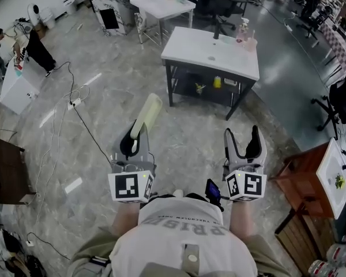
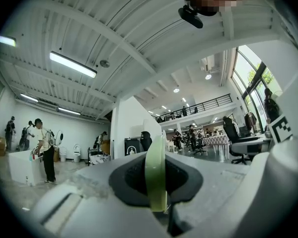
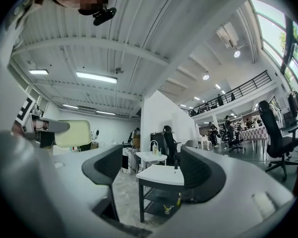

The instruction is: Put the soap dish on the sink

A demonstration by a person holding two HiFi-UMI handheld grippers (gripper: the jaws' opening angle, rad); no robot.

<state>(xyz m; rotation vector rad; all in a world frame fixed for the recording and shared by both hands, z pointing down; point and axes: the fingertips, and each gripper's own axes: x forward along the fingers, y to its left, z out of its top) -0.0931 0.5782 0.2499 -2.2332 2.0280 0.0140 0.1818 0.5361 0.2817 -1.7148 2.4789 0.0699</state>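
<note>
- I have the pale green oblong plastic soap dish (image 1: 147, 114) pinched edge-on in my left gripper (image 1: 136, 138), well short of the white rectangular sink on its dark frame (image 1: 210, 51).
- My right gripper (image 1: 245, 140) is spread and empty.
- Left to do, I judge: reach the sink, set the dish down, release.

- Soap dish (image 1: 147, 113): plain pale yellow-green.
- Left gripper (image 1: 132, 143) and right gripper (image 1: 242, 134): light grey bodies, black inside the jaws; each cube is white with black square markers.
- Sink (image 1: 190, 48): white top on a black frame.
- Bottle (image 1: 217, 82) under the sink: yellow.
- Floor (image 1: 104, 114) in front of the sink: grey, marbled with pale veins.
- Cabinet (image 1: 300, 180) right of the sink: reddish brown.
</note>
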